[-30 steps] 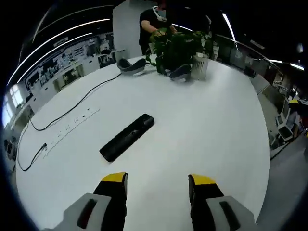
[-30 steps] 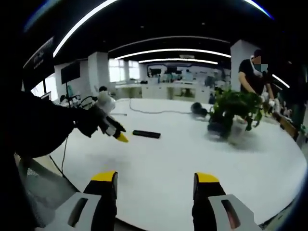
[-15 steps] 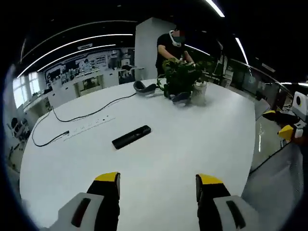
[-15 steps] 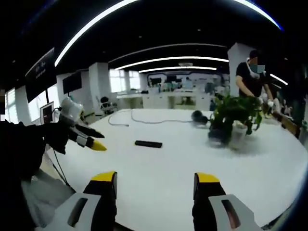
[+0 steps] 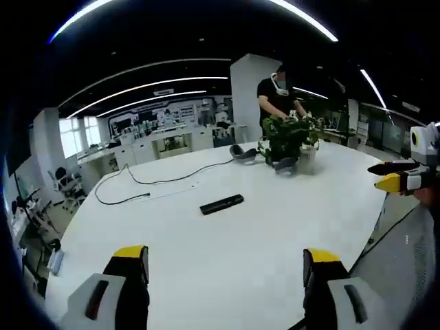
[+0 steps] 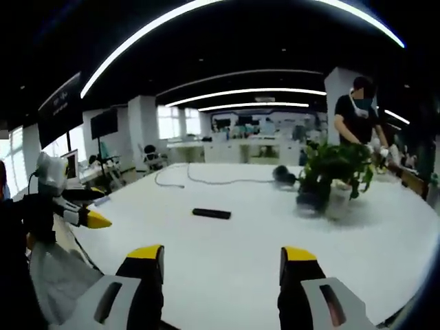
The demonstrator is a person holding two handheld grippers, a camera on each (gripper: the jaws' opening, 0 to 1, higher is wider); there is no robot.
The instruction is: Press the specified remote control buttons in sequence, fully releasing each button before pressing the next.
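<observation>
**Both grippers held off the table, remote lying free**

Left gripper view: the left gripper (image 5: 227, 265) is over the near edge of the round white table (image 5: 275, 234), its yellow-tipped jaws spread wide with nothing between them. The black remote control (image 5: 221, 203) lies flat on the table, well beyond the jaws and touched by nothing. Past the remote, a potted plant (image 5: 289, 137) stands near the far edge, with a person in a dark shirt (image 5: 276, 96) just behind it. A dark cable (image 5: 158, 182) trails across the tabletop on the far side of the remote, toward a dark curved object (image 5: 240, 152) beside the plant. The right gripper (image 5: 395, 177) enters from the right, off the table's edge and well apart from the remote; whether its jaws are parted I cannot tell here.

Right gripper view: the right gripper's own jaws stand apart and empty at the near rim of the table. The remote rests on the tabletop ahead, well clear of them, with the plant off to its right. The left gripper shows at the left, off the table edge, far from the remote.
</observation>
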